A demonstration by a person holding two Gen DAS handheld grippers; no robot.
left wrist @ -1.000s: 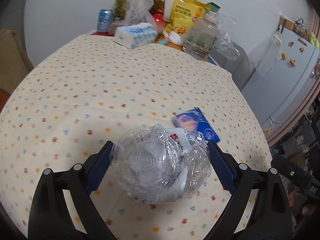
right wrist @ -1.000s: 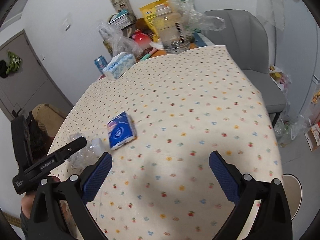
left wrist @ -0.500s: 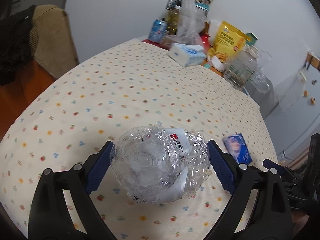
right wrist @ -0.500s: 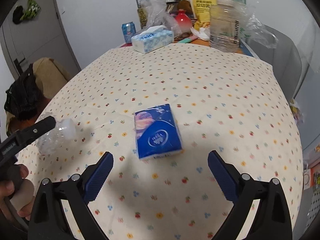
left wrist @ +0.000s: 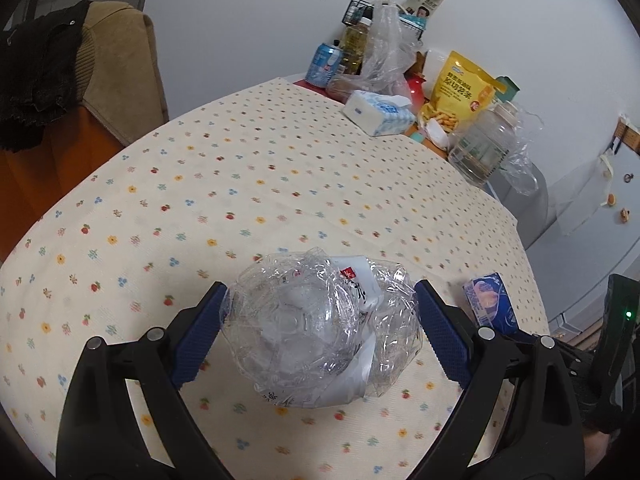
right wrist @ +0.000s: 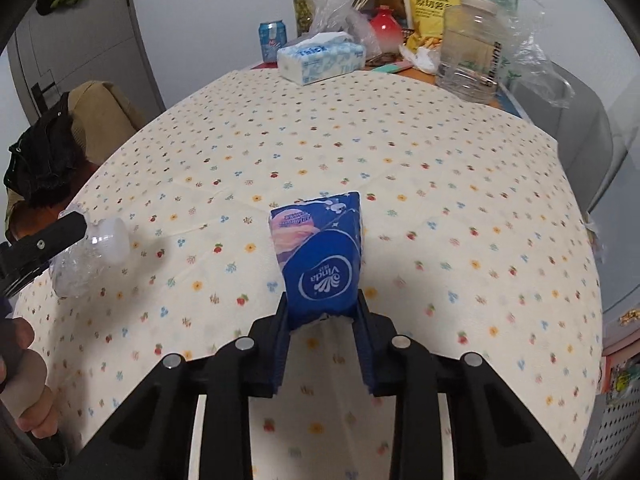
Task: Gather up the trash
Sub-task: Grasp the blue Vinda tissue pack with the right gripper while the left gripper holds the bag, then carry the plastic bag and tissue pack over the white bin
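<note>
My left gripper (left wrist: pixel 318 334) is shut on a crushed clear plastic bottle (left wrist: pixel 320 336) with a white label and holds it just above the table's near edge. The bottle's capped end also shows in the right wrist view (right wrist: pixel 92 252), at the left. My right gripper (right wrist: pixel 322 336) is shut on the near end of a blue Vinda tissue pack (right wrist: pixel 320 256), which points away over the tablecloth. The pack also shows in the left wrist view (left wrist: pixel 488 302), at the right.
The round table has a flower-print cloth (right wrist: pixel 360 152). At its far edge stand a tissue box (right wrist: pixel 320 58), a soda can (right wrist: pixel 273 40), a clear jar (right wrist: pixel 472 48), a yellow snack bag (left wrist: pixel 460 92) and plastic bags. A brown chair with dark clothes (left wrist: pixel 60 80) stands at the left.
My right gripper has moved in on the blue tissue pack and shut on it. My left gripper has swung left, still holding the crushed bottle.
</note>
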